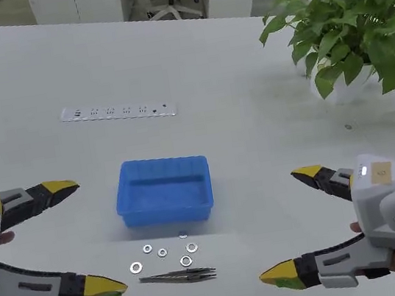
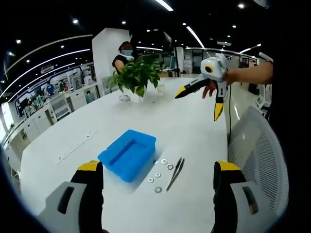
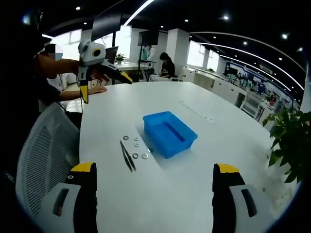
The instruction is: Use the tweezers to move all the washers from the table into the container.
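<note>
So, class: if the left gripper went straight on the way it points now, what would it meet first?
Probably the bare table beyond the blue container; the left gripper looks set to pass above that, though depth is unclear.

In the head view, bare table [image 1: 276, 129] lies on both sides of the blue container [image 1: 164, 190] at frame centre, so the left gripper [image 1: 99, 235] at the left edge and the right gripper [image 1: 278, 225] at lower right each have an unblocked path inward. Just below the container, the washers [image 1: 163, 253] and tweezers [image 1: 178, 276] lie close together, the container's near wall right behind them. A power strip [image 1: 118, 111] lies flat at upper left, well apart. A potted plant [image 1: 347, 29] crowds the upper right.
</note>
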`<control>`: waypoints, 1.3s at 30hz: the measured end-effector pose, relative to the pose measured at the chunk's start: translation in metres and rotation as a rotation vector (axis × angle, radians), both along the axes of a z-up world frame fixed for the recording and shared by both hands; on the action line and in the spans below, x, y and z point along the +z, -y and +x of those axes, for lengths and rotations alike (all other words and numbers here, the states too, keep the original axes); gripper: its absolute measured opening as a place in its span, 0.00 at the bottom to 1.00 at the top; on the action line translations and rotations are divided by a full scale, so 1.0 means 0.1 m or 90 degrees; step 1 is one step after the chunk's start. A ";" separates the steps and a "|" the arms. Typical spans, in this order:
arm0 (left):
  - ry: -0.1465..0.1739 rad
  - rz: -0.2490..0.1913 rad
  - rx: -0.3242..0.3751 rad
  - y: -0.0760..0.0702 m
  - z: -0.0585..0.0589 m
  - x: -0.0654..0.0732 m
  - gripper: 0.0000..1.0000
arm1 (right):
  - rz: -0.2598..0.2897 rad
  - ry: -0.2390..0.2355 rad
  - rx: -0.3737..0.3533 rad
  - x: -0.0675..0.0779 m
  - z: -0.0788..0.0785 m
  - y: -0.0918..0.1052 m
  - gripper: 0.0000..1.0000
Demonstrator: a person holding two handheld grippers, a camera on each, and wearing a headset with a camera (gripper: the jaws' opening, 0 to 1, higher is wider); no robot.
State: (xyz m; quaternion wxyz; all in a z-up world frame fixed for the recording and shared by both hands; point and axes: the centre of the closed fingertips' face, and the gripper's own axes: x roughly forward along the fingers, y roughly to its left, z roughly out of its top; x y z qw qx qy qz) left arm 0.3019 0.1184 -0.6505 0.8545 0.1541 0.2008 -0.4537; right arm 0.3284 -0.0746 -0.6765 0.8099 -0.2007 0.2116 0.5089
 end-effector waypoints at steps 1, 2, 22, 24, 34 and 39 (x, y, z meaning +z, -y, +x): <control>-0.001 0.001 0.000 0.00 0.00 -0.01 1.00 | 0.001 0.000 0.000 0.00 0.00 0.00 1.00; -0.002 0.002 0.000 0.00 0.00 -0.01 1.00 | 0.001 -0.001 -0.001 0.00 0.00 0.00 1.00; -0.006 0.009 -0.010 0.02 0.02 -0.03 1.00 | -0.004 0.001 0.004 -0.01 0.03 0.02 0.99; -0.005 0.010 -0.011 0.02 0.03 -0.04 1.00 | -0.008 0.001 0.006 -0.01 0.03 0.02 0.99; -0.004 0.018 -0.016 0.02 0.05 -0.05 1.00 | -0.026 0.009 0.020 -0.02 0.05 0.02 0.98; -0.007 0.022 -0.023 0.04 0.06 -0.07 0.99 | -0.030 0.012 0.025 -0.01 0.08 0.02 0.98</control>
